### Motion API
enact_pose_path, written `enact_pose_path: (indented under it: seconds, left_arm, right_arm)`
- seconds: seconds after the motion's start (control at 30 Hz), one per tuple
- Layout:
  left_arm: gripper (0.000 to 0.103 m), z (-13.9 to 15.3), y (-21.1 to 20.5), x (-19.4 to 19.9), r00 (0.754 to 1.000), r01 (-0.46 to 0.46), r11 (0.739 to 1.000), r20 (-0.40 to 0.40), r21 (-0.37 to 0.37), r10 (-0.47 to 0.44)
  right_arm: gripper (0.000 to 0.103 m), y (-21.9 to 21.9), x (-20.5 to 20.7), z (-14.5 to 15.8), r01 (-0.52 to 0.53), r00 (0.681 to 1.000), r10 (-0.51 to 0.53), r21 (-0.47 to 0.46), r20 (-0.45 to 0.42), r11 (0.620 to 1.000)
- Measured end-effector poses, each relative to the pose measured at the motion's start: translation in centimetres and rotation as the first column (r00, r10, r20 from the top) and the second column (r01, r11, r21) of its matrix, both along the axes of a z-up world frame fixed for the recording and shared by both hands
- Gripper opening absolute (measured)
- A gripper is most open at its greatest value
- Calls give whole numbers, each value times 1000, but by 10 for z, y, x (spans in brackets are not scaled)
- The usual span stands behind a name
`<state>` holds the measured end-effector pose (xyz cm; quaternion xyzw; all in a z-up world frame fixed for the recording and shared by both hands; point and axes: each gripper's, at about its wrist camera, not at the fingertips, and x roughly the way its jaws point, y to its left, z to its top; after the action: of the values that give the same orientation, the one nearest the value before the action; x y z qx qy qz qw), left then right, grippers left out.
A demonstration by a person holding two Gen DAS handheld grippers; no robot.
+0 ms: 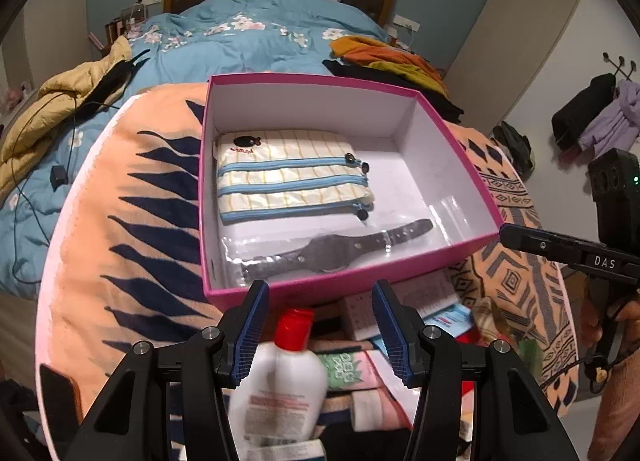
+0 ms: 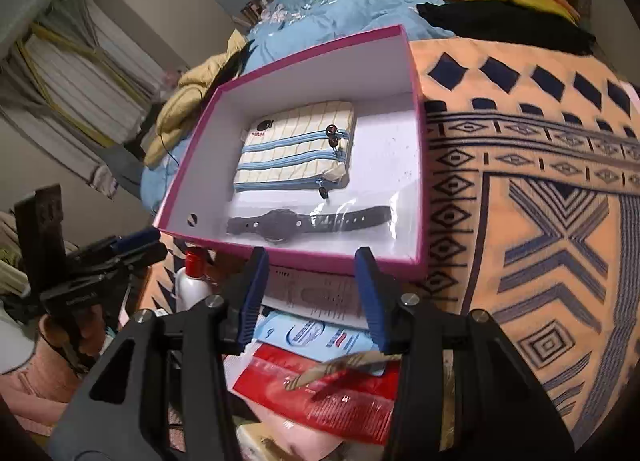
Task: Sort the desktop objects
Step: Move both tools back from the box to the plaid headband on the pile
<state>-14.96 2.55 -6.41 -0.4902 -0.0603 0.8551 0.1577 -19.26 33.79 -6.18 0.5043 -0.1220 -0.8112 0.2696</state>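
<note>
A pink box (image 1: 460,149) with a white inside sits on the orange patterned blanket. In it lie a striped zip pouch (image 1: 292,177) and a black watch (image 1: 332,249) in a clear bag. My left gripper (image 1: 320,293) is open just before the box's near wall, above a white bottle with a red cap (image 1: 288,373) that lies between its fingers. My right gripper (image 2: 312,261) is open too, over a pile holding a blue-white packet (image 2: 320,335) and a red packet (image 2: 340,393). The right wrist view also shows the box (image 2: 420,141), pouch (image 2: 296,149), watch (image 2: 280,225), bottle (image 2: 192,285) and left gripper (image 2: 136,245).
Loose packets and a white perforated item (image 2: 316,293) crowd the space in front of the box. Behind it are a bed with a blue floral quilt (image 1: 240,37), a yellow jacket (image 1: 52,109) with cables, and orange and black clothes (image 1: 392,57). The right gripper (image 1: 516,235) shows side-on beside the box.
</note>
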Motion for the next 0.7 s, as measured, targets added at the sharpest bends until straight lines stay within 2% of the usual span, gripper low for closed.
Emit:
enact_pose_path:
  seconds: [0.3,0.37,0.4,0.5,0.7]
  left_arm:
    - [55,0,18,28,999,39,999,-11,-6,-39]
    - [71,1,19,33,999,30,1000,-17,-9,-30]
    - [75,2,19,36,1000,16,1000,-26,-8,-16]
    - [77,6,20,46,999,-9,1000,-46,6,9]
    - [84,12,23,58,997,-22,1000,-68,-12,21]
  right_arm:
    - [47,11,30,-2,27,1000,-26,-61,18,998]
    - [52,8,38,-2,19,1000,-18,-72,12,997]
    - [58,7,42,-1,16,1000,-15,-77,12,997]
    - [59,0,53,-1,8,1000,-8,-79,1,997]
    - [59,-4,74,3,8,1000,-9,-97,-12,995]
